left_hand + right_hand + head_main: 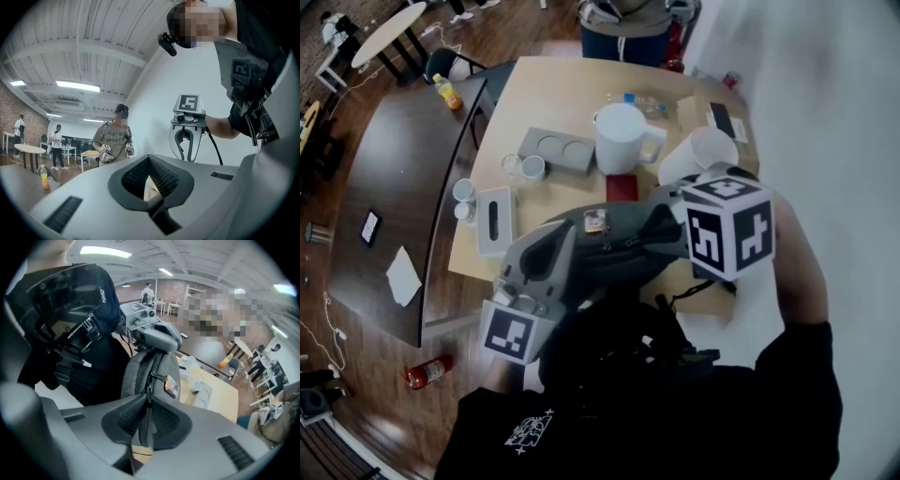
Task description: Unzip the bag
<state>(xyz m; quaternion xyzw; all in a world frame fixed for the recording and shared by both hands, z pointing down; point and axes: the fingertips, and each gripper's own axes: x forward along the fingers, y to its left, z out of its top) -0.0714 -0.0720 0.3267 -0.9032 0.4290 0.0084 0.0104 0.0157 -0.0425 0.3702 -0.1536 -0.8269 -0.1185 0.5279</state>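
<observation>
**Bag** (623,251): a grey backpack. It is lying on your side of the white jug (622,138) and stretching between your two tools. An orange tag (171,386) is showing beside its zip line.

**Right tool** (147,405): you are tilting it down at the bag, to the near right of the jug. Its pads are pinching the zipper pull (140,432), and the zip is running straight up from them.

**Left tool** (149,177): you are holding it level, to the near left of the jug, against the bag's top end. Its jaws are sitting fully together, and its own view is showing nothing between the pads.

**Worktop** (553,98): pale wood, carrying the jug.

**Grey tray** (555,150): lying just left of the jug, showing two round recesses.

**Second white jug** (698,155): standing just right of the first jug.

**Dark red box** (622,187): lying between the jug and the bag.
</observation>
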